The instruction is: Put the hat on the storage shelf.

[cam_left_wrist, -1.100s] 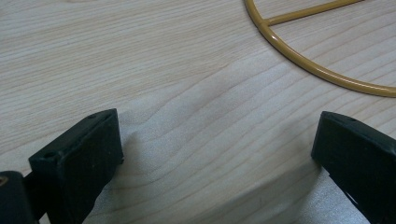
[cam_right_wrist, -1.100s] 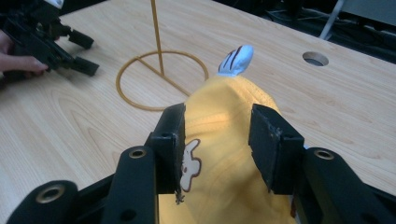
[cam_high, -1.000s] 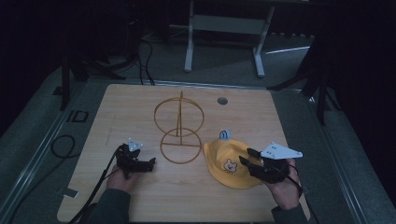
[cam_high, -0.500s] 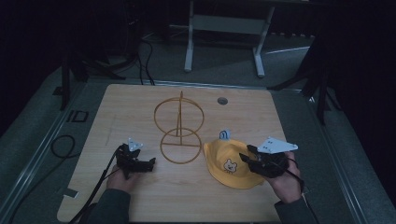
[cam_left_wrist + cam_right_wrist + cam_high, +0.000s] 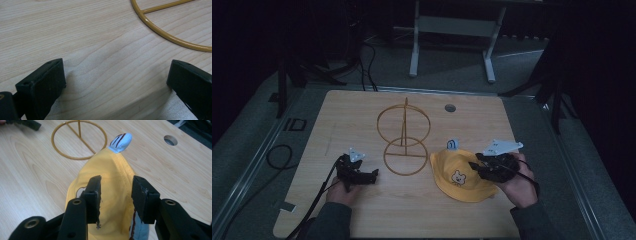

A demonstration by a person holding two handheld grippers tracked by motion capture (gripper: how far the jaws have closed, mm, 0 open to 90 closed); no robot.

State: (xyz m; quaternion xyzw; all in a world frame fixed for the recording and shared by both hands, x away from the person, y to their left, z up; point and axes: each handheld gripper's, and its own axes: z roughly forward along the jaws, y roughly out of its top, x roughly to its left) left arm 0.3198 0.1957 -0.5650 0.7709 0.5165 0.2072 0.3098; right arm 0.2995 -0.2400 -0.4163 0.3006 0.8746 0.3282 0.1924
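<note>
A yellow hat (image 5: 457,175) with a small bear face on its front lies on the near right part of the wooden table (image 5: 362,105), its crown raised into a ridge. A pale blue ear with dark stripes (image 5: 121,142) stands up at the far end of that ridge; a second blue patch shows low at the near edge in the right gripper view. The right gripper (image 5: 479,167) reaches in from the hat's right side, held in the person's right hand (image 5: 519,182). In the right gripper view its two black jaws straddle the ridge of yellow fabric, standing narrow with cloth between them; whether the pads actually press the cloth cannot be told.

Just left of the hat stands a yellow wire stand (image 5: 404,135): a flat ring base on the table, an upright rod, and a larger ring above. The hat's brim lies near the base ring, apart from it.

Well to the left, the left gripper (image 5: 372,175) rests low over bare wood in the left hand (image 5: 341,192), jaws wide apart and holding nothing; an arc of the base ring (image 5: 170,40) lies beyond them. A round hole (image 5: 450,107) marks the table's far side.
</note>
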